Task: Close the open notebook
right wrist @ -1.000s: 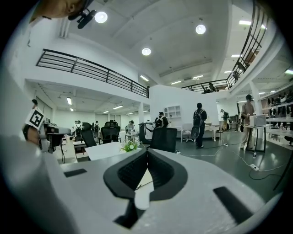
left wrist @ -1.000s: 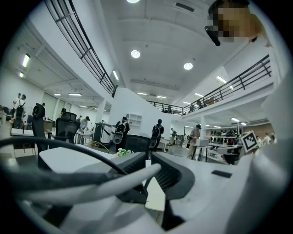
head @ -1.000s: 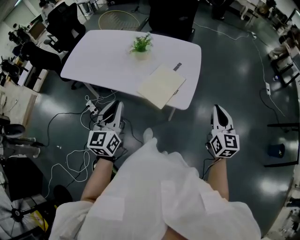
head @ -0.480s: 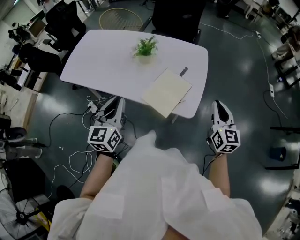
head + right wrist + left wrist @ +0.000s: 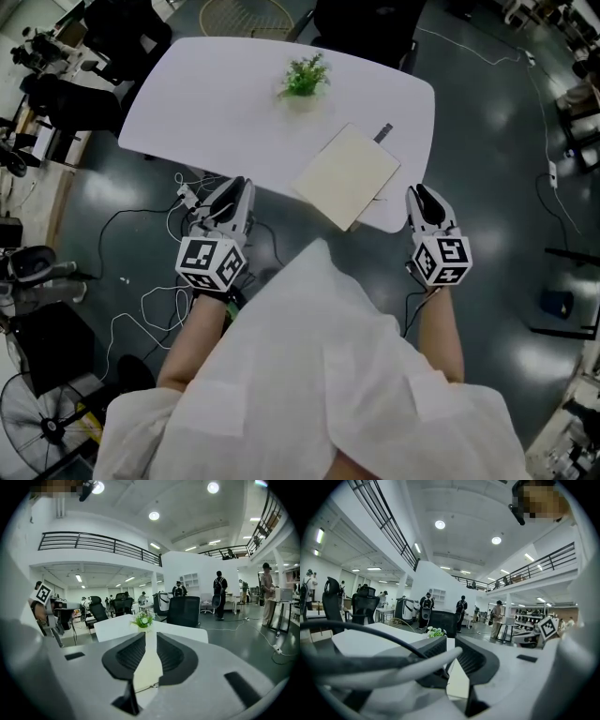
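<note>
The notebook (image 5: 349, 175) lies on the desk (image 5: 216, 103), ahead of both grippers, nearer the right gripper (image 5: 418, 193). Its fingers have just been opening, with nothing between them. The fingers of the left gripper (image 5: 237, 186) seem slightly spread and empty.

A white table (image 5: 216, 103) with rounded corners is seen on a dark, glossy floor (image 5: 487, 187). A small potted plant (image 5: 305, 77) is set upright near the table's far edge. Black office chairs (image 5: 70, 94) are grouped at its left, and another chair (image 5: 366, 23) is placed behind it. Cables (image 5: 142, 317) and a power strip (image 5: 187, 199) are strewn on the floor by the near left corner. In the right gripper view, people (image 5: 219, 590) are seen standing beyond, near a railed balcony (image 5: 93, 543).
</note>
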A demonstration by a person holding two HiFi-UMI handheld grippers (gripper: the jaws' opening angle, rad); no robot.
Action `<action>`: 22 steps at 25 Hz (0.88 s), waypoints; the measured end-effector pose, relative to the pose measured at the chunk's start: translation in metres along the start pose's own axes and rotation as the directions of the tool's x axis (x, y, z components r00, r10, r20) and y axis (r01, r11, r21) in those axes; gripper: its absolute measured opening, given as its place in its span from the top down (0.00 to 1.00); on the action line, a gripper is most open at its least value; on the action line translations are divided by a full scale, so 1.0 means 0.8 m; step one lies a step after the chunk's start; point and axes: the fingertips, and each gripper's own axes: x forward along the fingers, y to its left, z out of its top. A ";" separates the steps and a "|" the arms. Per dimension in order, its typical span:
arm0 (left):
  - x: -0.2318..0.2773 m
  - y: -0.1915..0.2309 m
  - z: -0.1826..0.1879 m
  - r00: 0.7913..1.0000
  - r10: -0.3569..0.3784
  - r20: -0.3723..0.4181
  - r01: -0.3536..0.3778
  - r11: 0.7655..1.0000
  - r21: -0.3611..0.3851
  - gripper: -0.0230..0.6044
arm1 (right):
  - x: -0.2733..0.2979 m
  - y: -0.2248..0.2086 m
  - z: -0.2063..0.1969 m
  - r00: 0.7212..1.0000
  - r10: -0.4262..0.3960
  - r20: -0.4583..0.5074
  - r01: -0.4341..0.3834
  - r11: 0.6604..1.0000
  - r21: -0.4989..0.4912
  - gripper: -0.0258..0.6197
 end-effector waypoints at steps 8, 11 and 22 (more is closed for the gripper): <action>0.019 0.042 -0.035 0.998 -0.002 -0.064 0.000 0.999 -0.034 0.91 | 0.081 0.042 -0.056 0.984 0.100 -0.148 -0.106 0.994 -0.038 0.79; 0.026 0.049 -0.048 0.996 -0.011 -0.089 0.007 0.999 -0.046 0.91 | 0.105 0.058 -0.080 0.967 0.135 -0.216 -0.149 0.987 -0.050 0.77; 0.051 0.080 -0.069 0.990 -0.030 -0.141 0.018 0.996 -0.082 0.91 | 0.172 0.119 -0.157 0.865 0.234 -0.444 -0.321 0.938 -0.133 0.67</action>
